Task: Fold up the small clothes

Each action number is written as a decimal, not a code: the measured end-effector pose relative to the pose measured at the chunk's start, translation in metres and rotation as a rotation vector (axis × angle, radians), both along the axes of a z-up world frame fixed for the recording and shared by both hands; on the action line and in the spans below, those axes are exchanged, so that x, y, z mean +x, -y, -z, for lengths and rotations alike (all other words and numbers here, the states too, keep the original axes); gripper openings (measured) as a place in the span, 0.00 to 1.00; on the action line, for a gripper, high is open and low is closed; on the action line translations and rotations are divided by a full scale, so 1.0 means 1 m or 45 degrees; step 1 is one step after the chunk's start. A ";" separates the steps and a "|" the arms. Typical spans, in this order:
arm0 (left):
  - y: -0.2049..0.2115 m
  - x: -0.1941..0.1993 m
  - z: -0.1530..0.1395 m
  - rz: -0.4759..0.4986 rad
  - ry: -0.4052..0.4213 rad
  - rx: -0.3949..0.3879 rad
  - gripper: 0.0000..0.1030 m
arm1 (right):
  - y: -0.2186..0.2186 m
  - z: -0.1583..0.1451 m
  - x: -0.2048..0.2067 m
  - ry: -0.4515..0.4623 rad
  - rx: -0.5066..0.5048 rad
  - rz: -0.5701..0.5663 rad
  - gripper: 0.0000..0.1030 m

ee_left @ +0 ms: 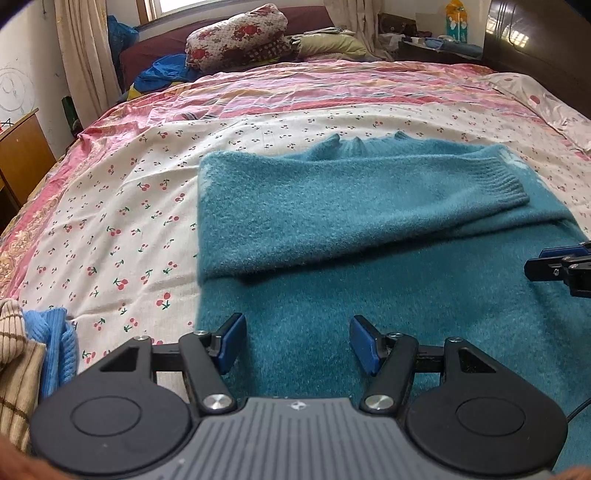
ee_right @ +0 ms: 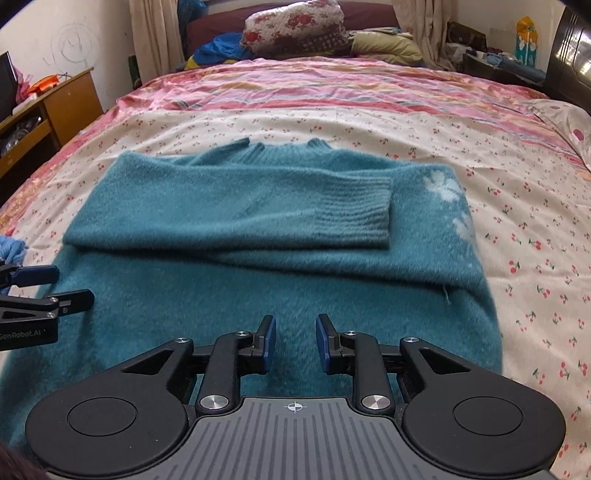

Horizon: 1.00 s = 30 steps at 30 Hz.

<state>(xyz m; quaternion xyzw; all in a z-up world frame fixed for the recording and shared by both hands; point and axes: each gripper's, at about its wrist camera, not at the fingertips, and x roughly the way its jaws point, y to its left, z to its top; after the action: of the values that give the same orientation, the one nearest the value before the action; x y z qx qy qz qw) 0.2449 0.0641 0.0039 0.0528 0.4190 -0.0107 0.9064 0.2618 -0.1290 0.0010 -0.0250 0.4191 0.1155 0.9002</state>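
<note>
A fuzzy teal sweater [ee_left: 332,221] [ee_right: 258,206] lies flat on the cherry-print bedsheet [ee_left: 129,221], collar at the far side. One sleeve is folded across the chest, and its ribbed cuff [ee_right: 354,210] ends near white flower marks [ee_right: 443,188]. My left gripper [ee_left: 297,332] hovers over the sweater's near left part, open wide, with nothing between its blue pads. My right gripper [ee_right: 295,332] is over the near hem a little to the right, open with a narrow gap and no fabric pinched. Each gripper also shows at the edge of the other view: the right gripper [ee_left: 554,266] and the left gripper [ee_right: 48,284].
A blue ribbed garment [ee_left: 55,339] and a beige striped one [ee_left: 14,350] lie at the near left of the bed. Floral bedding [ee_left: 236,33] and pillows are piled at the far end. A wooden desk [ee_right: 55,103] stands left, a dark headboard [ee_right: 569,66] right.
</note>
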 end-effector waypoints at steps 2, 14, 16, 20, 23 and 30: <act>0.000 -0.001 0.000 0.001 -0.002 0.002 0.65 | 0.000 0.002 -0.001 -0.006 0.000 0.000 0.24; 0.000 -0.012 0.001 0.011 -0.017 0.016 0.65 | 0.010 0.005 -0.014 -0.023 0.007 0.012 0.25; 0.000 -0.015 0.002 0.010 -0.022 0.015 0.65 | 0.011 0.006 -0.017 -0.029 0.007 0.012 0.26; 0.000 -0.021 0.005 0.014 -0.035 0.019 0.65 | 0.013 0.007 -0.023 -0.031 0.007 0.012 0.28; -0.001 -0.025 0.007 0.016 -0.044 0.020 0.65 | 0.013 0.008 -0.025 -0.032 0.008 0.013 0.28; -0.005 -0.040 0.008 0.016 -0.065 -0.001 0.65 | 0.018 0.009 -0.039 -0.044 0.011 0.017 0.29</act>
<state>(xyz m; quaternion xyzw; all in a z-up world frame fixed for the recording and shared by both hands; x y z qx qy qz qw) 0.2053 0.0688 -0.0039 0.0550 0.4418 -0.0180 0.8953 0.2226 -0.1471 -0.0076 -0.0163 0.4341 0.1116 0.8938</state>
